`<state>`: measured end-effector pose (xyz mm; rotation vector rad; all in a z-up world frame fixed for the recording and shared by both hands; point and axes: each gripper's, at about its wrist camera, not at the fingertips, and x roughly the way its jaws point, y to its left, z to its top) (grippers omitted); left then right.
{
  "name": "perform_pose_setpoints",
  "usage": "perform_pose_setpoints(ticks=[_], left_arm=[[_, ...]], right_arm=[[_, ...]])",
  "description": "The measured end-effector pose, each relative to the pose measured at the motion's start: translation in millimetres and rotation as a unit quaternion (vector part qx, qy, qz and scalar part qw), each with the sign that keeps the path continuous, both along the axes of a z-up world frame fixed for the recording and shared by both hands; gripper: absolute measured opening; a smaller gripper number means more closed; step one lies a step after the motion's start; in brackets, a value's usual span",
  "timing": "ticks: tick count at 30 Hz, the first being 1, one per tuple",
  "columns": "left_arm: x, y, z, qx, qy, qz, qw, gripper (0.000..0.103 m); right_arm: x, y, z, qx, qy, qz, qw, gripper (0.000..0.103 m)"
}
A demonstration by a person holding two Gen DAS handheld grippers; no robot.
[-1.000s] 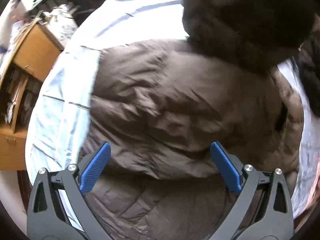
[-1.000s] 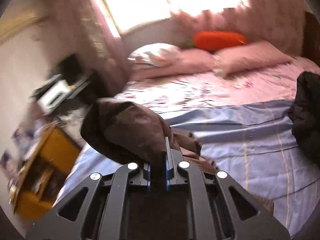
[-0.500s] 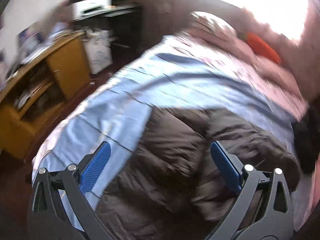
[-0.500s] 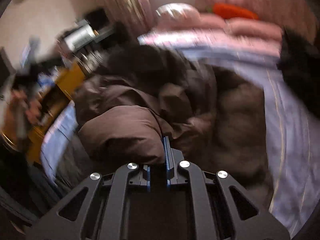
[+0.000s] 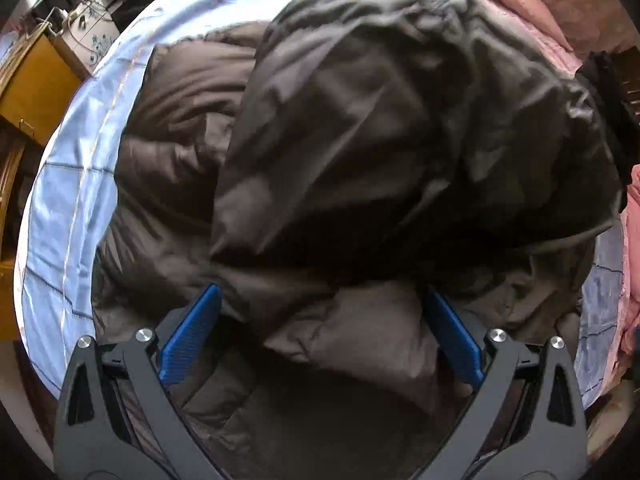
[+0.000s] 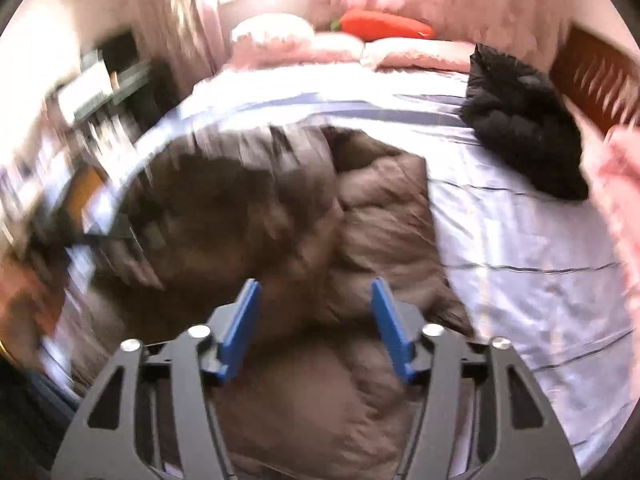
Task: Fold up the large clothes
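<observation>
A large brown padded jacket [image 5: 360, 152] lies bunched on the pale blue bedsheet [image 5: 68, 184], one part folded over the rest. My left gripper [image 5: 320, 316] is open and empty, just above the jacket's near edge. In the right wrist view the same jacket [image 6: 280, 216] lies on the sheet [image 6: 520, 240], blurred by motion. My right gripper [image 6: 316, 312] is open and empty over the jacket's near part.
A black garment [image 6: 520, 120] lies at the far right of the bed, also in the left wrist view [image 5: 612, 92]. Pink pillows [image 6: 412, 50] and an orange cushion [image 6: 384, 26] are at the head. A yellow wooden cabinet [image 5: 28, 80] stands left of the bed.
My right gripper was shut on a fold of the jacket; it has opened and let the fold drop onto the jacket. The left gripper stayed open and swung back over the jacket.
</observation>
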<state>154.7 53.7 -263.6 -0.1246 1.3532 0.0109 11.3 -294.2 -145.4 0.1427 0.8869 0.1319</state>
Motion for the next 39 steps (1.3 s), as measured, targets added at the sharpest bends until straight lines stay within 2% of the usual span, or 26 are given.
perform_pose_setpoints(ticks=[3,5,9,12,15,18,22,26,29,32,35,37,39], left_arm=[[-5.1,-11.6,-3.8,0.063,-0.017,-0.027,0.9975,0.101],[-8.3,-20.2,-6.7,0.095,-0.025,-0.041,0.9943,0.101],[-10.8,-35.2,-15.6,0.140,-0.037,-0.063,0.9875,0.101],[-4.4,-37.9,-27.8,0.123,-0.020,-0.058,0.9904,0.101],[5.2,-23.6,-43.9,0.073,0.016,-0.043,0.9963,0.101],[12.9,-19.5,-56.2,0.052,0.034,-0.034,0.9975,0.101],[15.3,-24.8,-59.8,0.067,0.035,-0.039,0.9964,0.101],[2.6,-32.6,-33.4,0.094,-0.012,-0.043,0.9945,0.101],[-15.6,-40.0,-1.5,0.120,-0.073,-0.063,0.9881,0.101],[-31.2,-43.5,29.4,0.098,-0.130,-0.083,0.9832,0.101],[-32.2,-43.6,40.6,0.087,-0.160,-0.090,0.9790,0.100],[-38.2,-50.6,38.6,0.096,-0.167,-0.091,0.9771,0.089],[-28.5,-51.4,28.9,0.097,-0.149,-0.098,0.9793,0.075]], right_arm=[[38.0,31.4,3.7,-0.002,-0.001,0.038,0.999,0.055],[65.4,58.1,-4.3,-0.011,-0.010,0.064,0.998,0.055],[100.3,81.1,-32.1,-0.026,0.003,0.065,0.998,0.055],[125.2,76.0,-85.3,-0.038,0.076,0.038,0.996,0.055],[138.0,80.1,-121.3,-0.067,0.094,0.045,0.992,0.053],[140.1,92.5,-137.4,-0.104,0.083,0.049,0.990,0.053],[139.7,97.5,-137.4,-0.113,0.087,0.047,0.989,0.053],[116.5,86.5,-107.2,-0.049,0.060,0.033,0.996,0.053],[95.0,89.0,-85.4,-0.062,0.042,0.050,0.996,0.053],[83.6,86.8,-77.7,-0.078,0.042,0.052,0.995,0.052],[76.4,80.0,-80.9,-0.101,0.038,0.044,0.993,0.049],[74.4,74.9,-88.6,-0.106,0.046,0.045,0.992,0.044],[76.9,70.9,-100.4,-0.099,0.056,0.046,0.992,0.041]])
